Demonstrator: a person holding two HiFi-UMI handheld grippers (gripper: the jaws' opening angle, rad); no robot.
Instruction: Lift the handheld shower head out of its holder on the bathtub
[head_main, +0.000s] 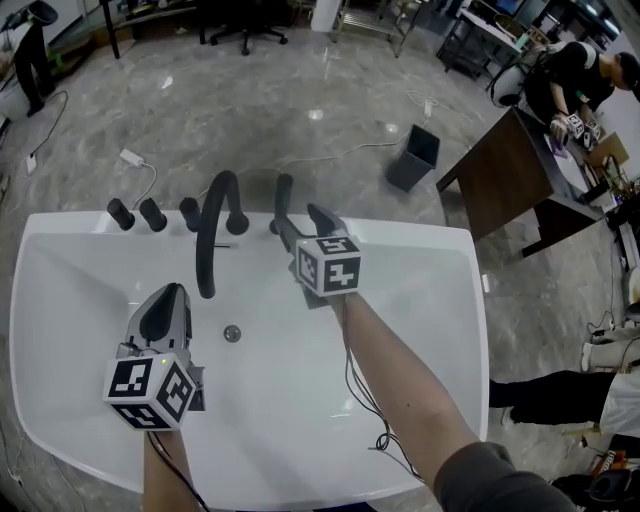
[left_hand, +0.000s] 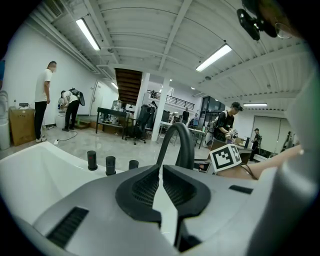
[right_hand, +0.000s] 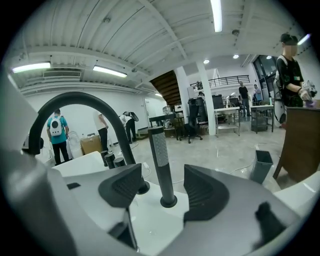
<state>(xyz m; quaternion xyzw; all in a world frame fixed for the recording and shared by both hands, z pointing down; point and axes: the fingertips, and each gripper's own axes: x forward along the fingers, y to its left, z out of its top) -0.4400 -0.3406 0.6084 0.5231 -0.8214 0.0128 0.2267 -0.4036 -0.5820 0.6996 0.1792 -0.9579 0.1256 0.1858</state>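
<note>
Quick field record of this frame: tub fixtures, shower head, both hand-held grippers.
shower head: upright in its holder on the bathtub rim, beside the faucet
right hand-held gripper: open, one jaw on each side of the shower head, not pressing on it
left hand-held gripper: shut, empty, over the tub basin
knobs: three, in a row left of the faucet in the head view
drain: in the tub floor
task state: shower head not yet lifted

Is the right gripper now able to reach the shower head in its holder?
Probably yes: the right gripper is open, and the shower head stands upright straight ahead of its jaws with nothing between; the spout is aside.
</note>
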